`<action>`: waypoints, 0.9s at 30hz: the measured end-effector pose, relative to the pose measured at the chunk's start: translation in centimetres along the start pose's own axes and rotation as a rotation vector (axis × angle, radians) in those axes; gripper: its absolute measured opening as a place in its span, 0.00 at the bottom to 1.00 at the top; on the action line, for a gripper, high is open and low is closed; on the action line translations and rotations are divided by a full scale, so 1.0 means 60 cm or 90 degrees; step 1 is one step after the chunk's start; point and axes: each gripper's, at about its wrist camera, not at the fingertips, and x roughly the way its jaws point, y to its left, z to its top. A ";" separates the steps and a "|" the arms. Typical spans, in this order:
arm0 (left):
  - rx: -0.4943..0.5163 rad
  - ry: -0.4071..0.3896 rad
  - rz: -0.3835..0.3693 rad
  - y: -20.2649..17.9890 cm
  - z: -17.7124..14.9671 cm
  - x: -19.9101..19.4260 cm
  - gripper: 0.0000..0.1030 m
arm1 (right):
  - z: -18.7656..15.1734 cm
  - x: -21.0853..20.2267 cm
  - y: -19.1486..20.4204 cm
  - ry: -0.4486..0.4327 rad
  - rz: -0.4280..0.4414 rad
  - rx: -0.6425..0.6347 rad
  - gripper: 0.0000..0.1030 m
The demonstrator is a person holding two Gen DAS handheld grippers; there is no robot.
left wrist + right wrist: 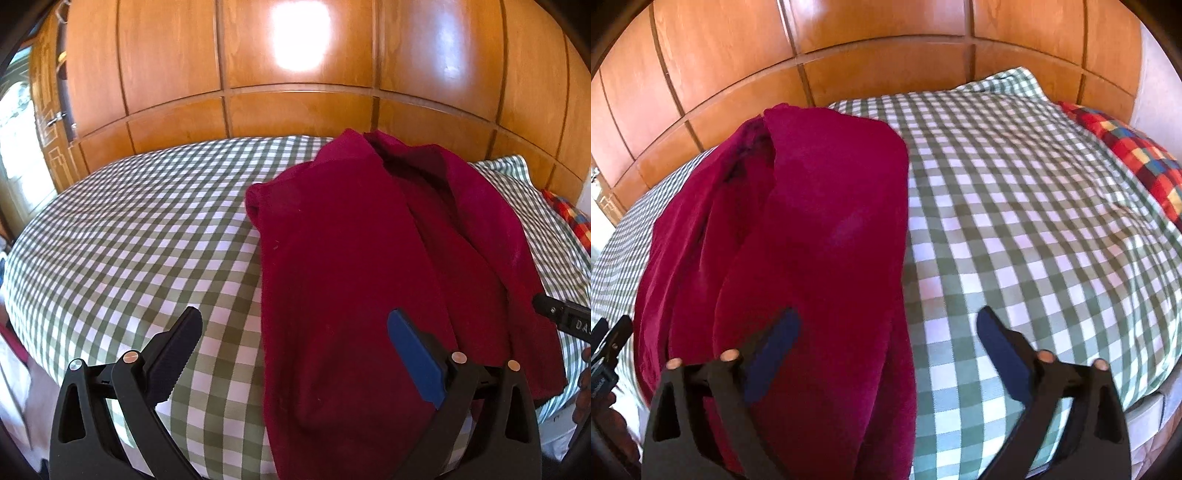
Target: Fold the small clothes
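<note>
Checked bedsheet (129, 236), one maroon garment (351, 258)

The soft dark red garment (351, 258) is running off the bottom edge in both views, so its near end is not showing. It is covering part of the green and white checked bedsheet (1015, 221). The bright patchwork pillow (1134, 155) is getting cut off at the right edge.

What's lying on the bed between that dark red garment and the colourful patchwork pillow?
Nothing but the green checked sheet. In the right wrist view it runs bare from the red garment to the patchwork pillow.
</note>
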 end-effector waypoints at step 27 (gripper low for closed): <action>0.062 0.067 -0.141 0.001 -0.035 0.019 0.01 | 0.005 -0.015 -0.002 -0.005 0.023 -0.107 0.11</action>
